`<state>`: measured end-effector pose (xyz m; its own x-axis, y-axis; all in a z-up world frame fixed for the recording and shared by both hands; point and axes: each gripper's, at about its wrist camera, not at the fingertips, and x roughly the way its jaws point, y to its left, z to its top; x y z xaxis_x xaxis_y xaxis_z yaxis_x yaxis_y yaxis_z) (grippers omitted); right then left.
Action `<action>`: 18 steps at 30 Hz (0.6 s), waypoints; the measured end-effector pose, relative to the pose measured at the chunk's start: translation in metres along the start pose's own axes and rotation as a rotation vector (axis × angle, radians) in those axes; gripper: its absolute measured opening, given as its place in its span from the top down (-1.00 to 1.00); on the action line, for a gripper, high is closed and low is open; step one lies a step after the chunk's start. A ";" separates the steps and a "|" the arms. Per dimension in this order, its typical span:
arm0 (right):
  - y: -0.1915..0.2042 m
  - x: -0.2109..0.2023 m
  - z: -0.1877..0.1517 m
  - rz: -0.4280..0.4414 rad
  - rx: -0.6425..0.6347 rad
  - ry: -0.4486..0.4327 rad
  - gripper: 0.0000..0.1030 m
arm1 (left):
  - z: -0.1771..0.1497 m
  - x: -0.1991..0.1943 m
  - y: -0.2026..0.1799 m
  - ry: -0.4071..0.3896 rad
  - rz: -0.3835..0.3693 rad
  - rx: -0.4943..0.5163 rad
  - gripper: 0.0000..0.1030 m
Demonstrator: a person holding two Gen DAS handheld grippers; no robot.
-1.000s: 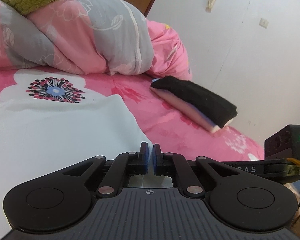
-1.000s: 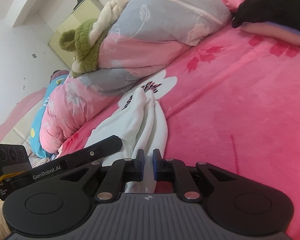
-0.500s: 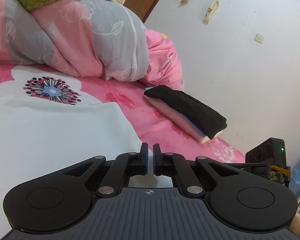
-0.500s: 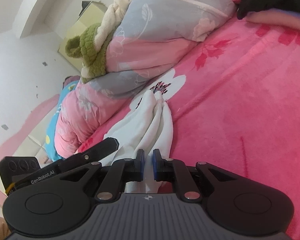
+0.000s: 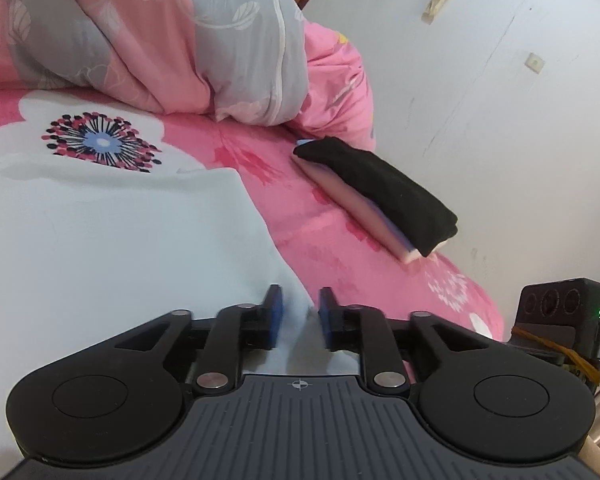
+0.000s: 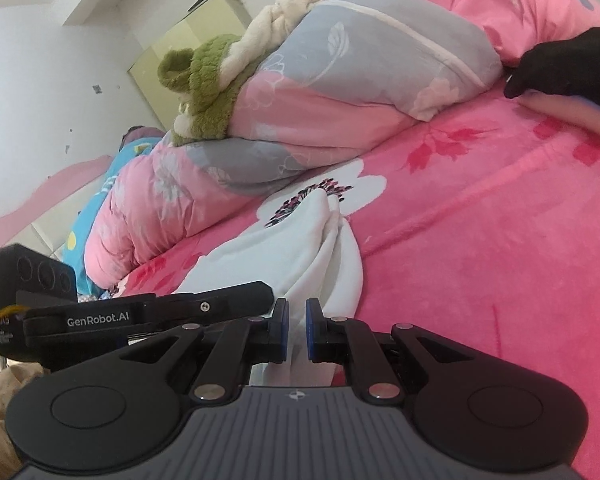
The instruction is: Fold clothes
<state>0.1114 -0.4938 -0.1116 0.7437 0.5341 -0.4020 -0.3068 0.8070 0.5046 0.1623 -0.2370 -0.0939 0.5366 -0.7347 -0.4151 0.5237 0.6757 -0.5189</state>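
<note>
A white garment (image 5: 100, 240) lies spread on the pink flowered bed sheet (image 5: 340, 256). My left gripper (image 5: 299, 304) is at its near right corner. The jaws are opening, and the cloth's edge lies loose between the blue pads without being pressed. In the right wrist view the same garment (image 6: 300, 248) is gathered into ridges that run toward my right gripper (image 6: 296, 312), which is shut on its near edge. The left gripper's body (image 6: 140, 316) shows just to the left there.
A folded stack with a black garment on top (image 5: 380, 192) lies near the bed's right edge by the white wall (image 5: 500, 120). A bundled pink and grey quilt (image 6: 340, 100) with a green plush blanket (image 6: 204, 76) fills the bed's far end.
The left jaws have parted and let go of the white garment's corner. The right gripper stays shut on the cloth and both views have rolled slightly.
</note>
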 end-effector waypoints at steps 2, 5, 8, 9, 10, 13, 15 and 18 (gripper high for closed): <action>-0.001 0.001 0.000 0.005 -0.003 0.008 0.82 | 0.002 0.002 -0.002 0.011 0.012 0.001 0.44; -0.003 0.003 0.000 0.009 -0.003 0.014 0.82 | 0.007 0.007 -0.002 0.025 0.042 -0.013 0.42; -0.005 0.003 -0.001 0.018 0.001 0.015 0.82 | 0.013 0.012 -0.001 0.037 0.084 -0.032 0.42; -0.006 0.003 -0.002 0.021 0.002 0.015 0.82 | 0.016 0.014 -0.001 0.037 0.102 -0.034 0.42; -0.006 0.003 -0.003 0.023 0.004 0.015 0.82 | 0.019 0.016 -0.001 0.039 0.118 -0.031 0.42; -0.006 0.004 -0.003 0.028 -0.002 0.014 0.82 | 0.026 0.022 -0.005 0.049 0.161 -0.012 0.42; -0.006 0.004 -0.003 0.029 -0.013 0.016 0.82 | 0.031 0.025 -0.008 0.060 0.182 0.002 0.42; -0.003 0.005 -0.003 0.027 -0.033 0.018 0.82 | 0.036 0.032 -0.013 0.082 0.218 0.011 0.41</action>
<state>0.1142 -0.4929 -0.1176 0.7244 0.5600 -0.4021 -0.3461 0.7998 0.4905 0.1969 -0.2674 -0.0733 0.5827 -0.5736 -0.5757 0.4091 0.8191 -0.4021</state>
